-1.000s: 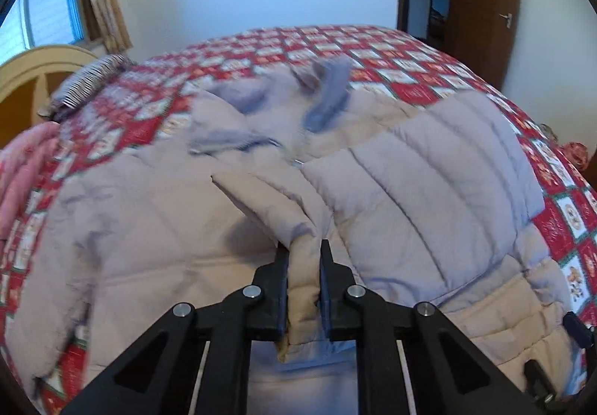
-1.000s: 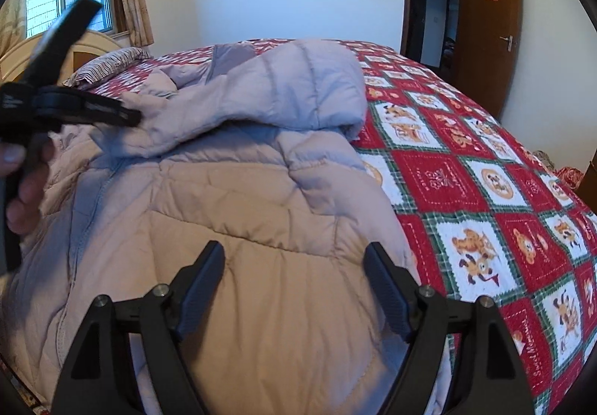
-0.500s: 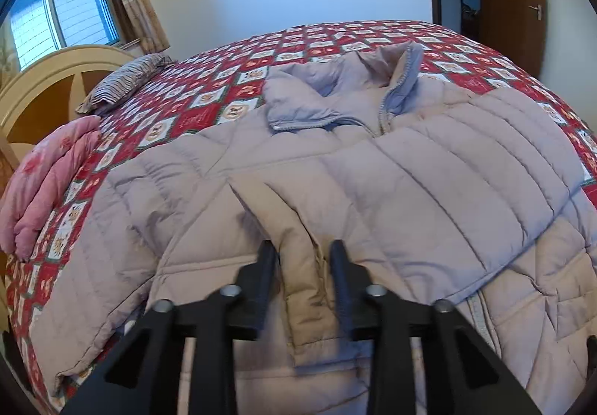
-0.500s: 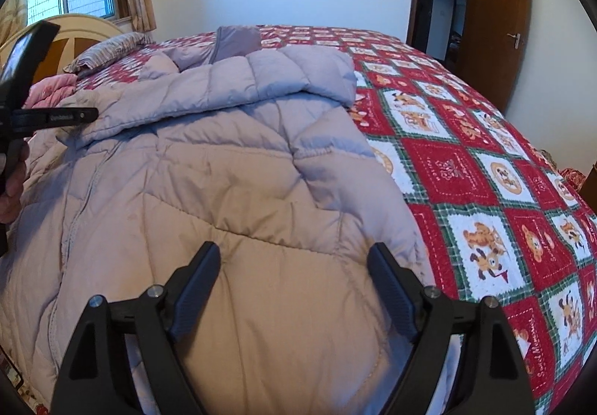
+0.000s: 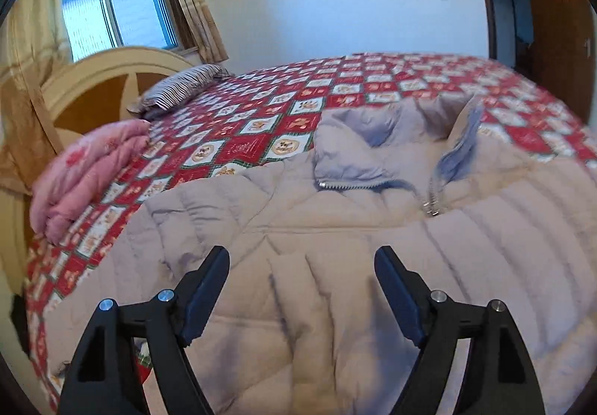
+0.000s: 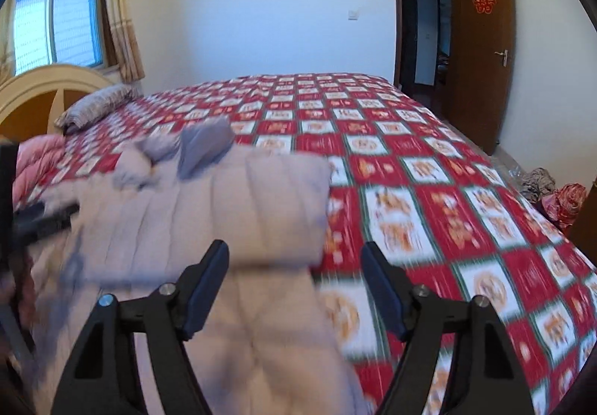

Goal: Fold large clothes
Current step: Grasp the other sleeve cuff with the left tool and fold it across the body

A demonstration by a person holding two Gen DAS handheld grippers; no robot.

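A pale quilted puffer jacket [image 5: 335,228] is lying on the bed [image 6: 429,191], one sleeve [image 6: 261,206] folded across its front; the body is remaining unfolded. The left tongs [image 5: 302,284] are spreading, gripping nothing; the right tongs [image 6: 294,277] are narrowing over the hem, pressing nothing.

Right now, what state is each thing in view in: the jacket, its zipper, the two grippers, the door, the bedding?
Puffer jacket: spread on the bed, one sleeve folded across the front.
Zipper: undone at the collar.
Left gripper: jaws opening, nothing pinched.
Right gripper: jaws closing, pads not yet on the jacket.
Door: open.
Pink blanket: folded by the headboard.
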